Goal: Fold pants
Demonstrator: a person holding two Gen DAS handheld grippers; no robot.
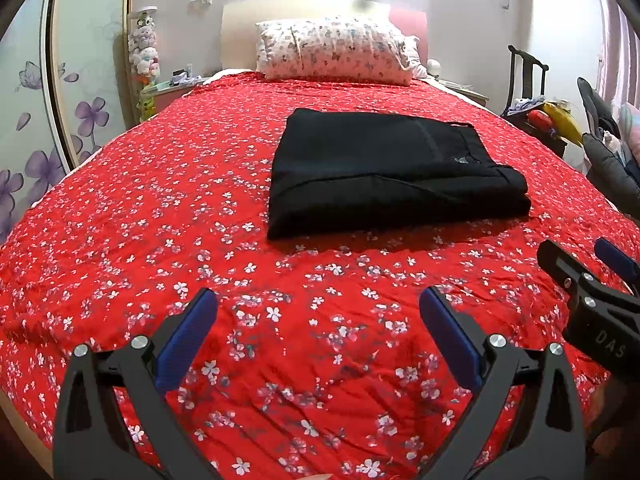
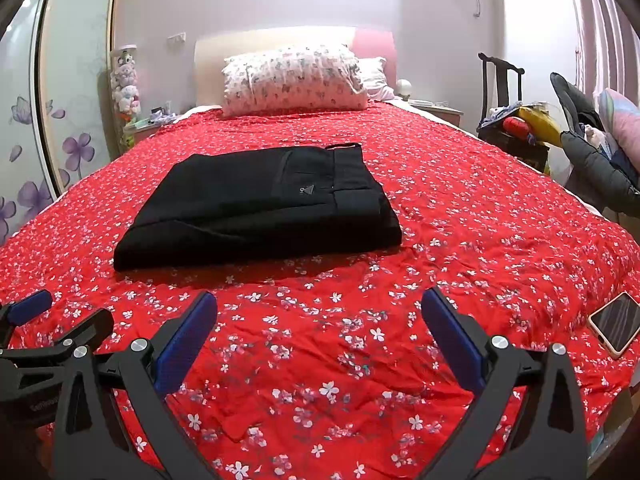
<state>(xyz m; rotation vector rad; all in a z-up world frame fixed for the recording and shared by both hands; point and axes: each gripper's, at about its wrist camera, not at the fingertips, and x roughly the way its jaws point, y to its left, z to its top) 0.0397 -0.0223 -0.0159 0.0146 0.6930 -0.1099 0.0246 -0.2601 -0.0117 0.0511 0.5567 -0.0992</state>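
Observation:
The black pants (image 1: 384, 172) lie folded into a thick rectangle on the red flowered bedspread (image 1: 160, 220), waistband at the right. They also show in the right wrist view (image 2: 260, 208). My left gripper (image 1: 318, 308) is open and empty, held above the bedspread well short of the pants. My right gripper (image 2: 320, 308) is open and empty too, also short of the pants. The right gripper shows at the right edge of the left wrist view (image 1: 588, 264). The left gripper shows at the left edge of the right wrist view (image 2: 60, 312).
A patterned pillow (image 1: 336, 50) lies at the headboard. A phone (image 2: 616, 322) lies on the bedspread (image 2: 480, 240) at the right edge. A dark chair (image 2: 504, 92) and piled clothes (image 2: 600, 156) stand right of the bed. A nightstand (image 1: 172, 92) and wardrobe (image 1: 80, 80) stand left.

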